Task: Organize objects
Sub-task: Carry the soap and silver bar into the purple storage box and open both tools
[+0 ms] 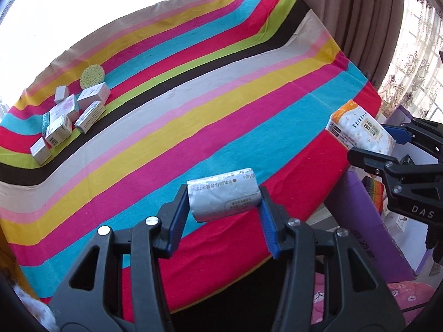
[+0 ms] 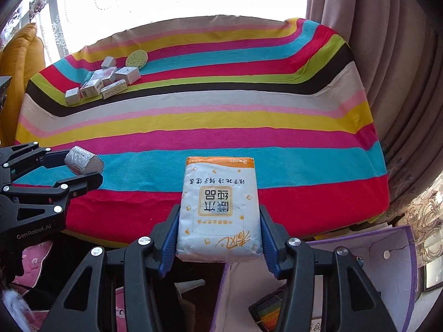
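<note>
Blue ribbed pads of the left gripper point(image 1: 224, 207) are clamped on a small silvery-grey wrapped tissue roll point(image 1: 224, 197), held crosswise and clear of the cloth, over the near red edge of the table. The right gripper point(image 2: 218, 235) is clamped likewise on a white-and-orange soft plastic pack of tissues point(image 2: 219, 210), its printed face up and its far end reaching out over the red stripe. Both loads are seen lifted, not resting.

Below and to the right, an open purple-walled cardboard box point(image 2: 398, 265) is seen beside the table, just under the right gripper; whether it is the source or the destination cannot be told.

Beyond the grippers, the multicoloured striped felt tablecloth point(image 1: 221, 105) lies bare across its middle bands. At the far left corner, a cluster of small white and grey cardboard boxes point(image 1: 69, 116) is gathered, with a round yellow-green sponge disc point(image 1: 92, 76) just behind it.

Step judged in hand: carriage of two tissue items, one per gripper. The next move is judged to call for a level set-down of each item on the bare cloth, perhaps near the far cluster, with the two grippers kept apart and release made only once each item is supported.
</note>
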A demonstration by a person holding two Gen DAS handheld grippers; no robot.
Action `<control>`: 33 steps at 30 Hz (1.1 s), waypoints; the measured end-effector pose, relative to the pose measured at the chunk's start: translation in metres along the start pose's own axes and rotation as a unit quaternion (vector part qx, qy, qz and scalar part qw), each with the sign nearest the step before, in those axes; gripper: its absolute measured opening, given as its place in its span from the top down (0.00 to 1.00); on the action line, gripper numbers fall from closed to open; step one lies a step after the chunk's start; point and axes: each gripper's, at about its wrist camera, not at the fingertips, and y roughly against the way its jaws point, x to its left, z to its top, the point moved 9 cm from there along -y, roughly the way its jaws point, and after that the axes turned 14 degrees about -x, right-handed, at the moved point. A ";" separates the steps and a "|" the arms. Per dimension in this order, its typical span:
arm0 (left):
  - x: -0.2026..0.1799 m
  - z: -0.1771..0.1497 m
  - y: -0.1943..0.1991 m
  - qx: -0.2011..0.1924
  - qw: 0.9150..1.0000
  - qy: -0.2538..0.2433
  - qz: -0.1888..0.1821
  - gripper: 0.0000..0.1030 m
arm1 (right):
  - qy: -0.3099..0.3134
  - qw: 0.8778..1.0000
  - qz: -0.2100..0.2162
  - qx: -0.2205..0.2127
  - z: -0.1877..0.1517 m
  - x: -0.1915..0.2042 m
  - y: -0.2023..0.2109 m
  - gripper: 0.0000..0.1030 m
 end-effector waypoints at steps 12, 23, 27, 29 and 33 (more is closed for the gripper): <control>-0.123 0.026 -0.010 0.014 0.989 -0.111 -0.099 0.49 | -0.071 0.994 -0.085 0.001 -0.031 -0.097 0.040 0.49; -0.228 0.030 -0.004 0.006 0.966 -0.178 -0.186 0.49 | -0.124 0.975 -0.184 0.023 -0.075 -0.187 0.088 0.49; -0.248 0.032 0.003 -0.007 0.958 -0.165 -0.235 0.21 | -0.139 0.966 -0.216 0.031 -0.085 -0.207 0.101 0.46; -0.247 0.033 0.005 -0.018 0.957 -0.168 -0.237 0.17 | -0.139 0.963 -0.227 0.038 -0.087 -0.211 0.103 0.40; -0.211 0.039 0.000 -0.055 0.965 -0.188 -0.176 0.15 | -0.128 0.965 -0.225 0.034 -0.071 -0.200 0.094 0.39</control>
